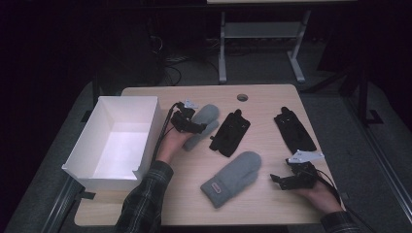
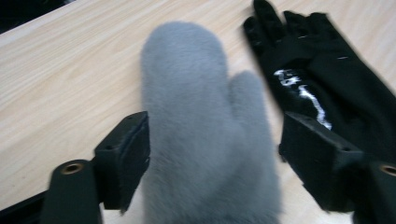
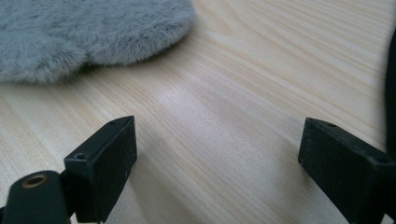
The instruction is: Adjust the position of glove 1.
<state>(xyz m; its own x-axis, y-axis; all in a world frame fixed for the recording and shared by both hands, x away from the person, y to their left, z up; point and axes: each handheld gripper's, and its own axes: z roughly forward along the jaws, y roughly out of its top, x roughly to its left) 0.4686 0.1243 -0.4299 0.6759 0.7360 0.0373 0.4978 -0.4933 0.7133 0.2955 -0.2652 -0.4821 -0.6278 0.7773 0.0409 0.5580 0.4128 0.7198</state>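
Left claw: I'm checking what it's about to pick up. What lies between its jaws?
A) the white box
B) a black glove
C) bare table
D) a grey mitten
D: in the left gripper view the grey mitten lies between the left claw's jaws.

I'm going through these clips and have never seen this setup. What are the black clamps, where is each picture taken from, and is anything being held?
A person at a wooden table holds a hand-operated two-jaw gripper in each hand. The high view looks down from above; the other two come from cameras riding on each gripper, looking along its black jaws.

On the table lie a white open box, two grey fleece mittens and two black gloves.

The left gripper straddles the far mitten: one pad touches its edge, the other stands clear, so nothing is gripped yet. The right gripper rests open over bare wood beside the near mitten, holding nothing.
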